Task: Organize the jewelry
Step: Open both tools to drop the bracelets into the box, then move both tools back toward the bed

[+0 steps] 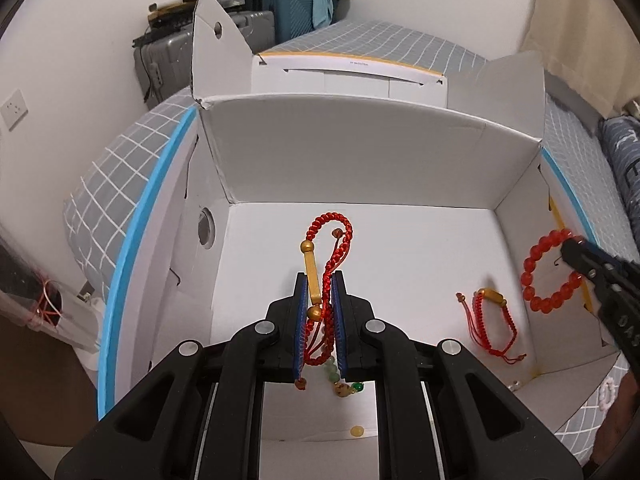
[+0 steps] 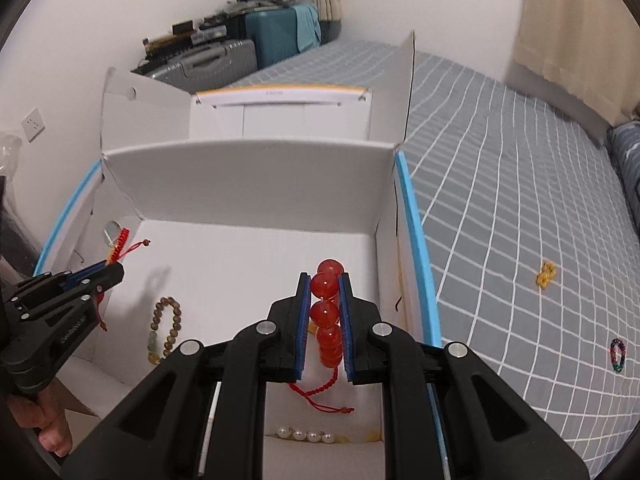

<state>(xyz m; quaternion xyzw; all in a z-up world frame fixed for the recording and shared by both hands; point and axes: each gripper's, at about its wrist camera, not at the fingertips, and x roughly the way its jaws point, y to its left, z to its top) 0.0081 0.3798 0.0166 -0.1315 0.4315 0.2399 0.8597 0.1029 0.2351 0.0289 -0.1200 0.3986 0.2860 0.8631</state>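
Left gripper (image 1: 320, 280) low in the centre of the left wrist view, fingers (image 1: 305, 312) pressed together on a red braided cord bracelet (image 1: 330, 228) with a gold tube bead, loop rising above the tips, tails and green beads dangling beneath. Below it, the white floor of an open white cardboard box (image 1: 360, 148), flaps standing up at the upper left and upper right. Second red cord bracelet with gold tube (image 1: 490, 320) lying on the box floor at the lower right of the same frame. Far right edge: right gripper (image 1: 572, 250) pinching a red bead bracelet (image 1: 548, 272), ring hanging beside the box's right wall.

Right wrist view: right gripper (image 2: 324, 284) at centre, fingers (image 2: 346, 312) clamped on the red bead bracelet (image 2: 326, 312), beads stacked between the blue pads, red cord tail (image 2: 320, 400) trailing under them. Brown bead bracelet (image 2: 166, 328) flat on the box floor at lower left, well apart from the red beads. White pearl strand (image 2: 306, 436) at the bottom centre, partly hidden. Left gripper (image 2: 114, 270) entering from the left edge, red cord poking past its tips, a hand (image 2: 48, 428) on its handle. Right of the box, on the grey checked bedsheet (image 2: 520, 200): a small yellow piece (image 2: 545, 276) and a multicoloured bead bracelet (image 2: 618, 354) near the right edge.
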